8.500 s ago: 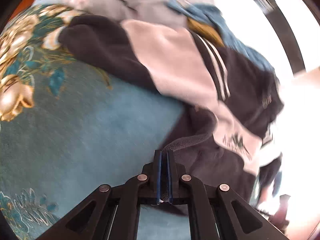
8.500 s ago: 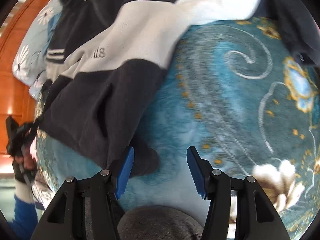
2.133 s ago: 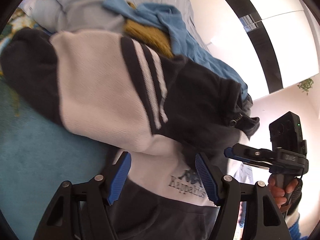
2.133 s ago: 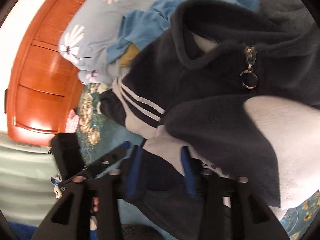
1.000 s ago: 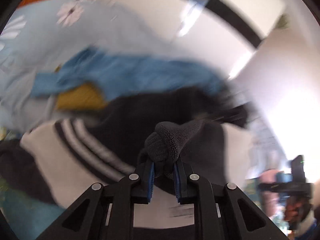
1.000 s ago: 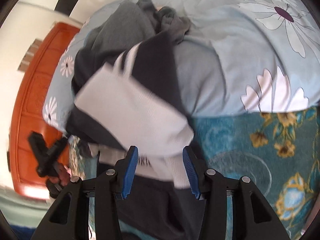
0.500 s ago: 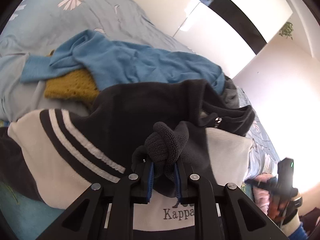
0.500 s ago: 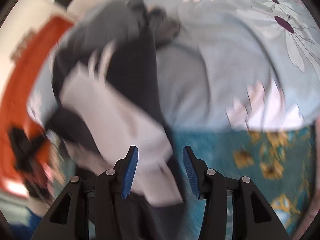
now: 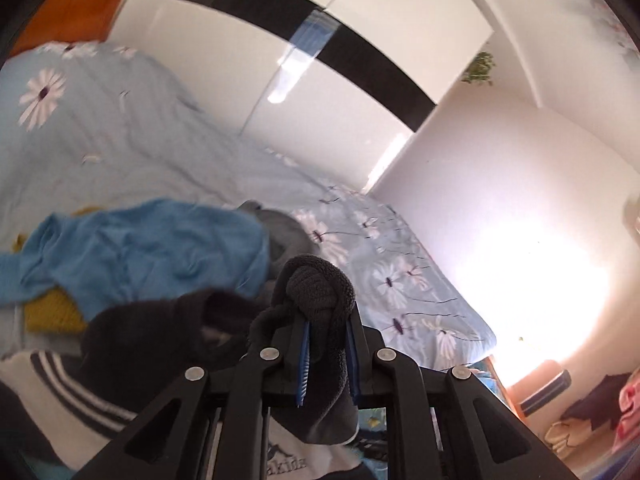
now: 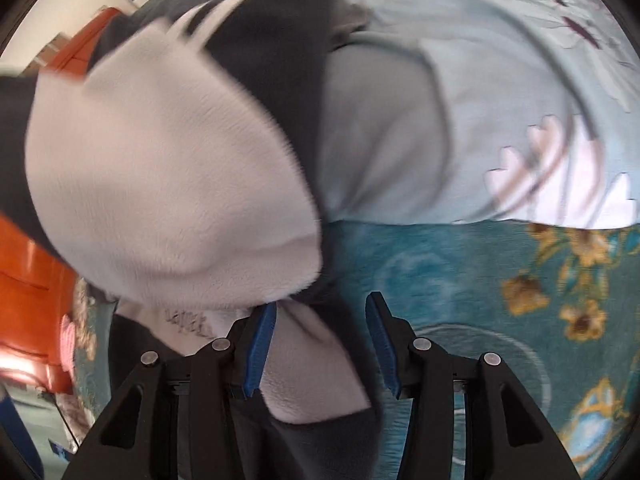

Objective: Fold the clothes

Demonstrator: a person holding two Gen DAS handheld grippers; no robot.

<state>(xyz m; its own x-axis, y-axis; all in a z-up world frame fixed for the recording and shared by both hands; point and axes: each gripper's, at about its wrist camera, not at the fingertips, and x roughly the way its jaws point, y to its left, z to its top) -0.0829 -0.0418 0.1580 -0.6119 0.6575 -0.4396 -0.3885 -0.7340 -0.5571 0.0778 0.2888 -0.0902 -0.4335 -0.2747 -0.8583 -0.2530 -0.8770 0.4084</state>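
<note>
Bedding in pale blue with white daisies (image 9: 132,148) runs back to a white wall crossed by a black band, beside a teal floral blanket (image 10: 480,280) in the right wrist view. On the bed, the left gripper (image 9: 326,354) is clamped on a bunched dark fold of a black-and-white fleece jacket (image 9: 120,344), the fabric bulging above its blue pads. A bright blue garment (image 9: 132,252) lies just behind the jacket, over a mustard knit (image 9: 52,314). The right gripper (image 10: 320,344) has its jaws apart, with the jacket's pale fleece lying loosely between them and touching the left pad, the right pad bare. An orange wooden panel (image 10: 28,276) shows at the left edge.
</note>
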